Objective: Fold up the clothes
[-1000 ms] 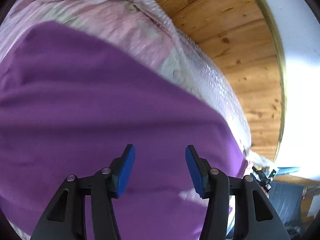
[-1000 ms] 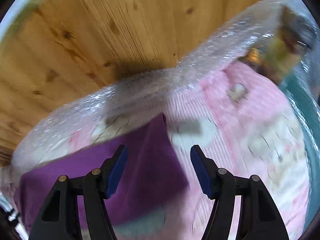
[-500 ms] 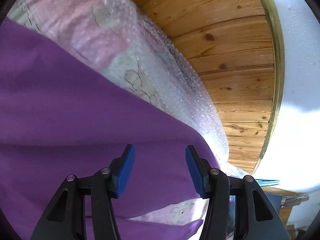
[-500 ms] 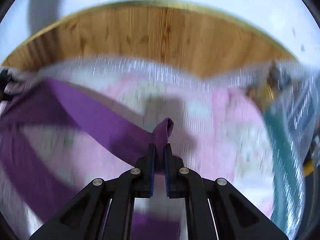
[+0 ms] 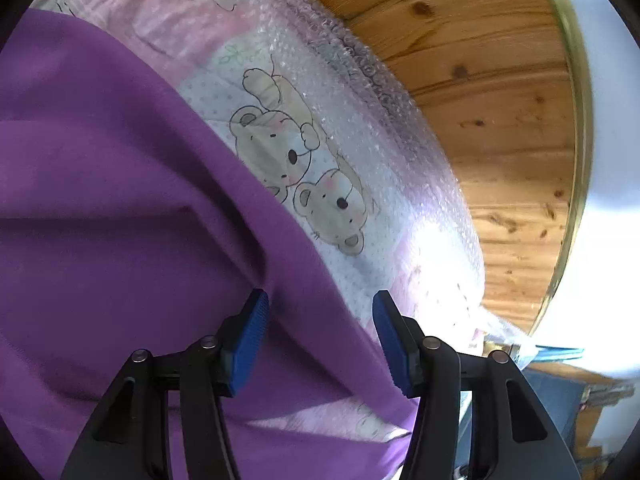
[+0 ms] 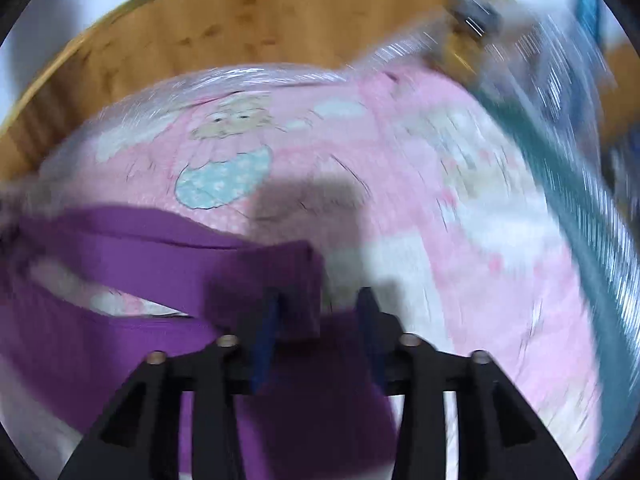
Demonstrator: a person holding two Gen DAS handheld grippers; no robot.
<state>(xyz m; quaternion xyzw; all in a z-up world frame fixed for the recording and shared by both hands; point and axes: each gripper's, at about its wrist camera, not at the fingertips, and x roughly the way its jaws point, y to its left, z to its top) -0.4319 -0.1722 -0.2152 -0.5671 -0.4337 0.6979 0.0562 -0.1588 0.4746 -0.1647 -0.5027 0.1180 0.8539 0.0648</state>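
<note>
Both my grippers stand apart — left gripper (image 5: 320, 320) over the purple garment (image 5: 120, 200), right gripper (image 6: 318, 316) at its folded corner — on the pink blanket (image 6: 400, 184).

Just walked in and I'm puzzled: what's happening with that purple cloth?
A person is folding a purple garment on a pink bear-print sheet, a hand-held gripper in each hand. The right hand-held gripper is open, with a folded purple corner lying between its fingers. The left hand-held gripper is open above the garment's edge, gripping nothing.
</note>
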